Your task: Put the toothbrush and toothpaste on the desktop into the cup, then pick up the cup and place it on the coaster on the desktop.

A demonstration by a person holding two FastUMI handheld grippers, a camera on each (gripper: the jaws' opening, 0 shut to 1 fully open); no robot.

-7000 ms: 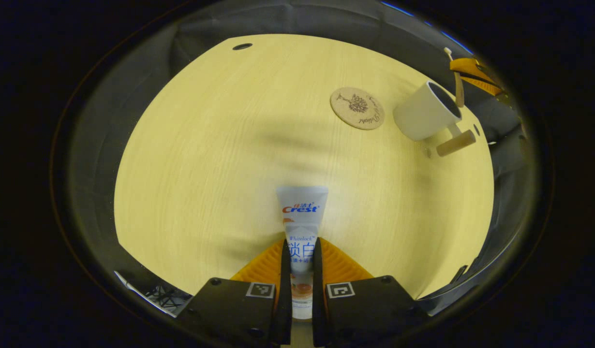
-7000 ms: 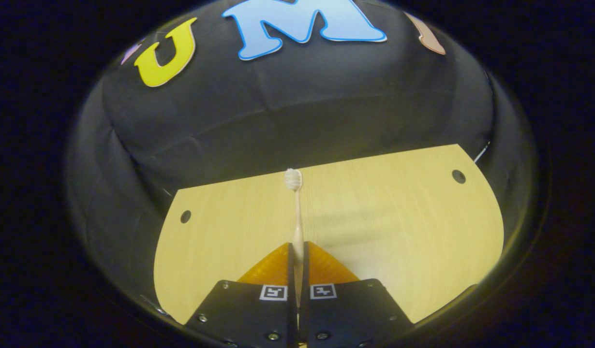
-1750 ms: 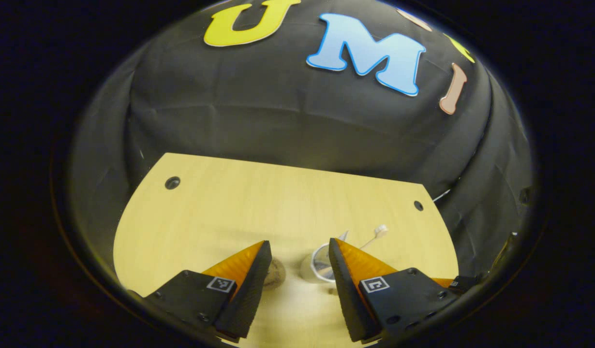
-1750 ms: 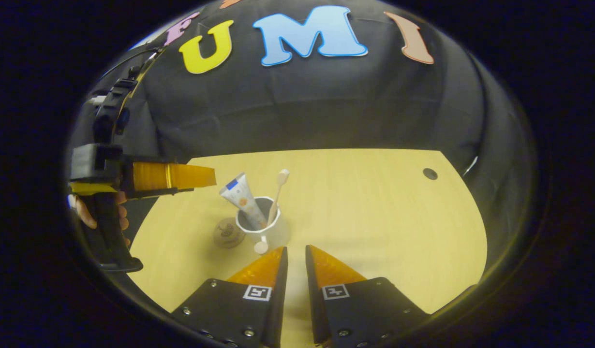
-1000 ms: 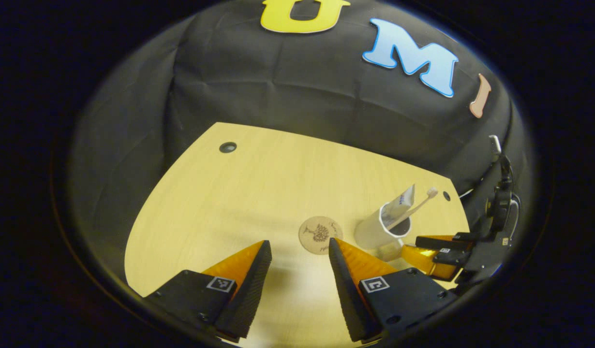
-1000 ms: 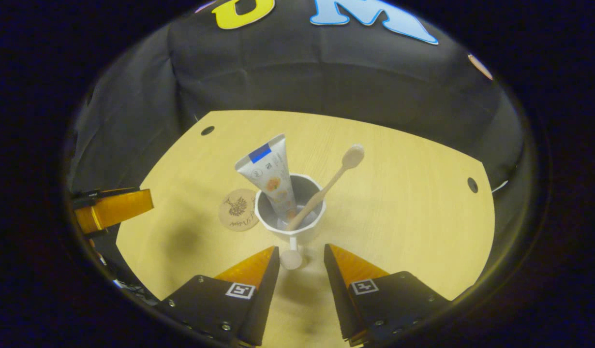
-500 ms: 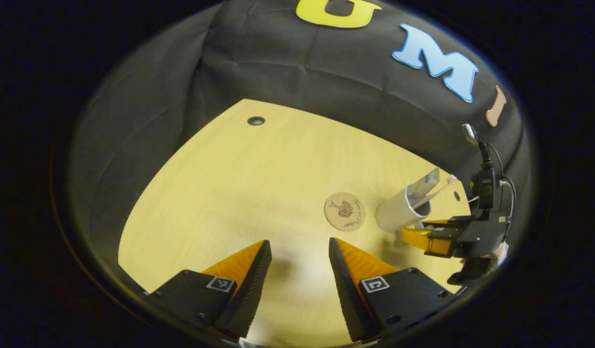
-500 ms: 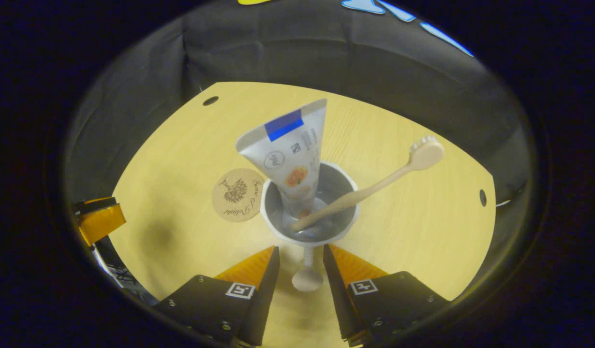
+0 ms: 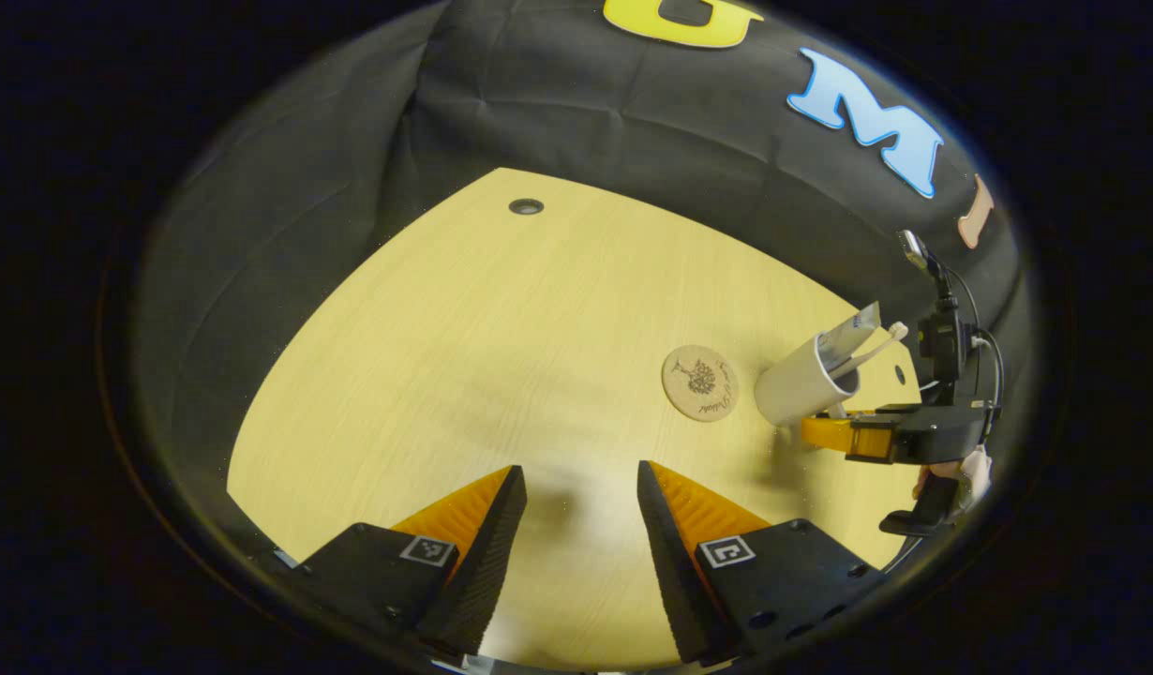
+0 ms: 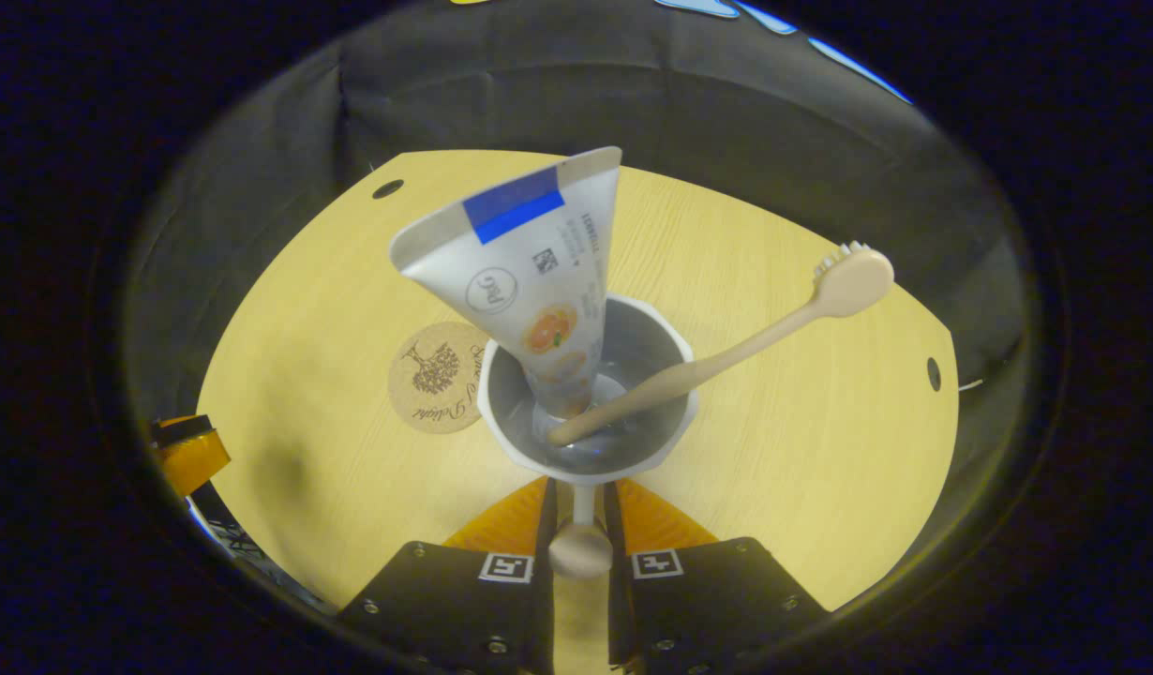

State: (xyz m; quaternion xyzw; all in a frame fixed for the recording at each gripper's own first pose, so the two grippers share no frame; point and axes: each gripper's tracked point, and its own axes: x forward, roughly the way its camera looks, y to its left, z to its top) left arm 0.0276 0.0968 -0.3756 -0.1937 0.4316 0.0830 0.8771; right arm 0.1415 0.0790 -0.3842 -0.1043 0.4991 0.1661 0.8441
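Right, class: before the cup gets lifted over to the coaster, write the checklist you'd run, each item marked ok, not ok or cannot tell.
1. Toothpaste in cup: ok.
2. Toothbrush in cup: ok, leaning over the rim.
3. Right tongs closed on the cup's handle: ok.
4. Grip firm enough to lift: cannot tell.
5. Coaster bare, beside the cup: ok.
6. Left tongs open, away from the cup: ok.

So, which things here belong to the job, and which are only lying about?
Belong to the job:
cup
toothpaste, standing in the cup
toothbrush, leaning in the cup
coaster, beside the cup
right hand-held gripper, closed on the cup's handle

Only lying about:
left hand-held gripper, open and holding nothing
desk
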